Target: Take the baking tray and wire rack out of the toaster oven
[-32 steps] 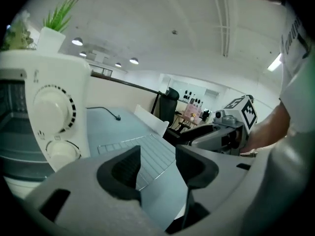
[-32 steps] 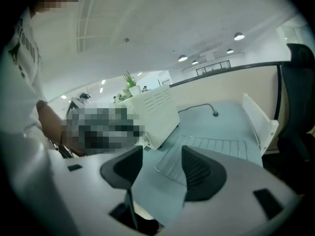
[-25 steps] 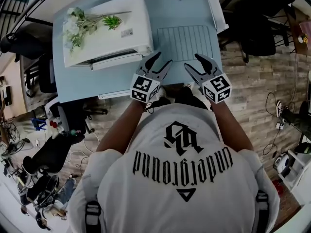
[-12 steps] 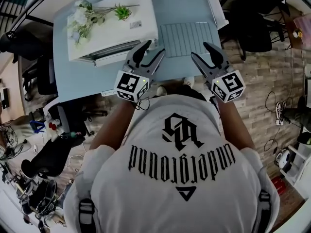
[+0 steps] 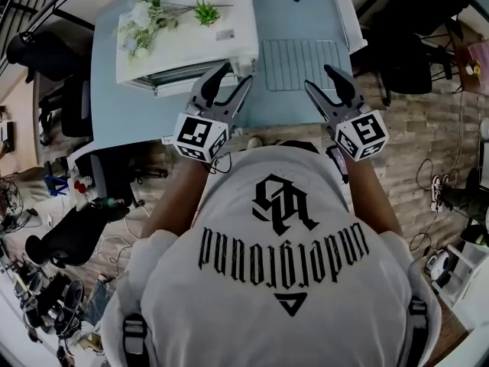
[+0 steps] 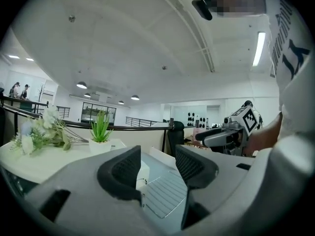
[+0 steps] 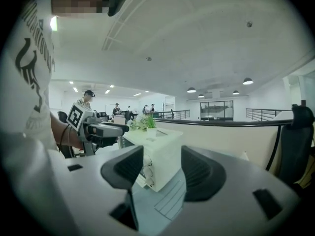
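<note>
Table (image 5: 122,121): one, pale blue, bearing everything below.
Flowers (image 5: 141,25): one bunch, lying on the left part of the oven's top.
Potted plant (image 5: 206,11): one, small, upright on the oven's top, right of the flowers.
Toaster oven (image 5: 191,44): one, white, on the table's left half, front turned toward the person.
Left gripper (image 5: 231,79): one, held over the table's near edge just before the oven's right front corner. Its jaws stand apart with nothing between the pads.
Wire rack (image 5: 300,63): one, lying flat on the table just right of the oven and outside it. Its long axis runs left to right in the head view, and its thin wires run away from the person.
Right gripper (image 5: 321,82): one, above the rack's near right corner, not touching it. Its jaws are spread and empty.
Pale long thing (image 5: 344,10): one, along the table's right edge. I cannot tell what it is.
</note>
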A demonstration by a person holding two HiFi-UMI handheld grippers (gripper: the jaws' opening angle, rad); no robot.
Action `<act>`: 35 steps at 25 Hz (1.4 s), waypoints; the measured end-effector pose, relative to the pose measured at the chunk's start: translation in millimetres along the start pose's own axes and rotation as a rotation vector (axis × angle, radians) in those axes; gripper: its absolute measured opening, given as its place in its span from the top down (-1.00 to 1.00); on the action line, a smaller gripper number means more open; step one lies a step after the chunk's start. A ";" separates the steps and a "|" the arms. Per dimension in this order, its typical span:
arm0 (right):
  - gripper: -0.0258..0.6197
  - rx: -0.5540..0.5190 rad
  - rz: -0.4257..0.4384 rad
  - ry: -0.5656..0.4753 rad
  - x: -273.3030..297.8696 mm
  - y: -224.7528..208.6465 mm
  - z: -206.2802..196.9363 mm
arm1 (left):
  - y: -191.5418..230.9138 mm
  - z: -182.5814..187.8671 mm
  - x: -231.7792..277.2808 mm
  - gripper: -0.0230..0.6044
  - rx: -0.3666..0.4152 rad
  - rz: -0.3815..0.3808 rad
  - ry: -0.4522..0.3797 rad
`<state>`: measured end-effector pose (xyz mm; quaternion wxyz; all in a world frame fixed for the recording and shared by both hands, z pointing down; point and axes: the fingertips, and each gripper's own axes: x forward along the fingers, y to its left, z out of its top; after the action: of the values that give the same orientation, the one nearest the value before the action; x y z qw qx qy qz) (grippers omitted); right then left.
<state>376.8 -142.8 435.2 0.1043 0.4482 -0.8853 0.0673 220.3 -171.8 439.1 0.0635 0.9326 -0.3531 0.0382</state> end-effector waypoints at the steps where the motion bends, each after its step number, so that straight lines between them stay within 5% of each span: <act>1: 0.22 -0.002 0.011 0.000 1.6 -1.2 0.0 | 1.1 -0.1 0.2 0.21 -0.005 0.014 0.000; 10: 0.22 0.008 0.146 0.017 2.6 -5.5 -12.9 | -13.3 -10.7 -2.5 0.21 -0.071 0.147 0.010; 20: 0.22 0.027 0.285 0.039 -4.2 23.9 -37.9 | -44.5 -25.0 -25.5 0.21 -0.042 0.249 0.031; 35: 0.23 0.024 0.339 -0.009 11.5 80.2 -23.1 | -26.6 -14.2 -72.2 0.21 -0.009 0.301 -0.001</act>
<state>308.3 -99.6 458.4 0.0820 0.2938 -0.9478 0.0926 183.6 -102.8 442.4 0.0611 0.8688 -0.4894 0.0451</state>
